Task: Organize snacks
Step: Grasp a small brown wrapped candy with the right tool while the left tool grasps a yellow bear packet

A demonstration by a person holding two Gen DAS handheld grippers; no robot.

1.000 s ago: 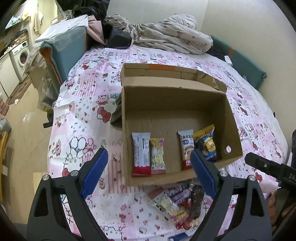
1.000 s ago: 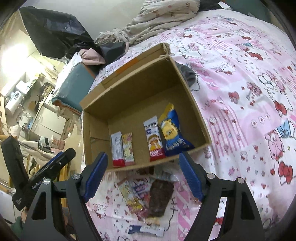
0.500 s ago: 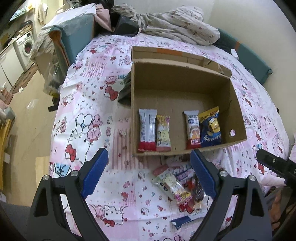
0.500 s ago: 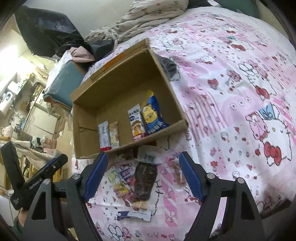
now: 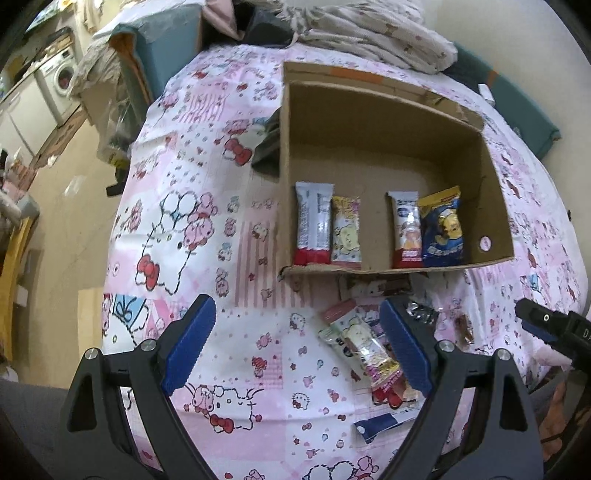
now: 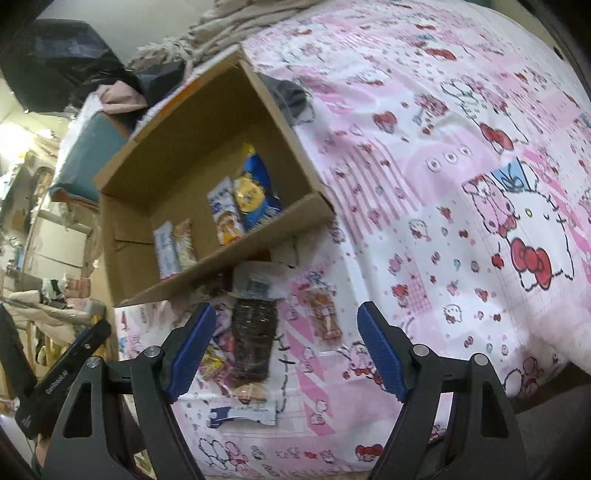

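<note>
An open cardboard box (image 5: 369,147) lies on the pink Hello Kitty bedsheet (image 5: 221,258). Inside along its near wall sit a white-red bar (image 5: 313,225), a yellow packet (image 5: 346,232), a white-red packet (image 5: 405,229) and a blue-yellow bag (image 5: 442,229). Loose snacks (image 5: 362,343) lie on the sheet in front of the box, among them a dark brown bar (image 6: 254,332) and a blue-white wrapper (image 6: 242,410). My left gripper (image 5: 297,345) is open and empty above the sheet. My right gripper (image 6: 286,347) is open and empty over the loose snacks.
A crumpled blanket (image 5: 369,33) and dark clothes lie beyond the box. A teal cushion (image 5: 162,48) stands at the bed's far left corner. The bed edge drops to the floor (image 5: 66,221) on the left. A washing machine (image 5: 62,77) stands far left.
Both grippers have pulled back and risen away from the box, so the loose snacks in front of it now show in full. Both stay open.
</note>
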